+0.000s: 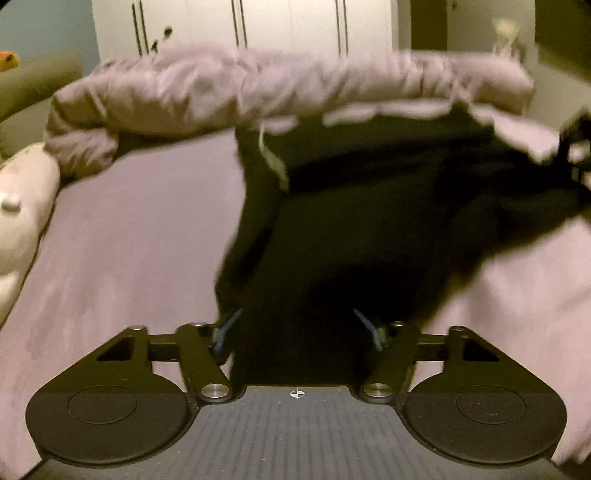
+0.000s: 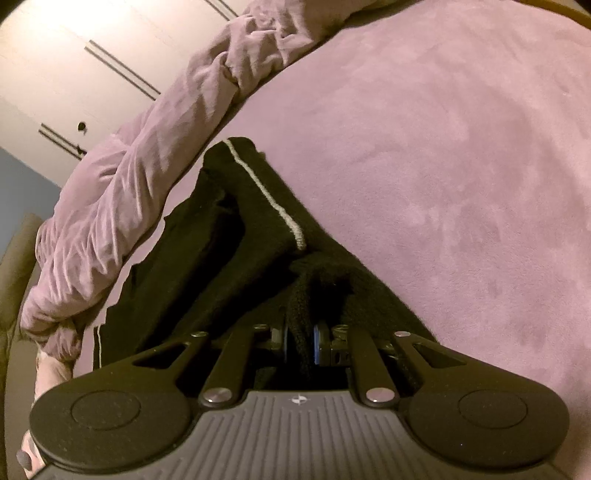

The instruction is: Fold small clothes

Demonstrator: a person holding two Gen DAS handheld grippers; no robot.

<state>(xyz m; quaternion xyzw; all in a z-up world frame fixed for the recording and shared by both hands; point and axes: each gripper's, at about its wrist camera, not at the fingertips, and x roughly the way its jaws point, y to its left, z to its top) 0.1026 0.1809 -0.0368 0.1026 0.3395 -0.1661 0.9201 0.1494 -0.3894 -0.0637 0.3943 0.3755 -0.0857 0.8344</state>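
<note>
Mauve bedspread (image 2: 443, 166), white wardrobe (image 1: 295, 26) behind

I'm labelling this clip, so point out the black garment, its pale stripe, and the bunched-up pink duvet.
black garment (image 2: 199, 258), right wrist view, on its flat dark panel
pale stripe (image 2: 271, 201), right wrist view, mid-length of the line
pink duvet (image 2: 122, 184), right wrist view, on its crumpled roll

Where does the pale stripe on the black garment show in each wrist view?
Left wrist: pale stripe sits upper centre, blurred, on the black garment.
Right wrist: stripe runs diagonally, centre-left, above the right gripper clamping the cloth.
Shared landmark: bunched mauve duvet.
</note>
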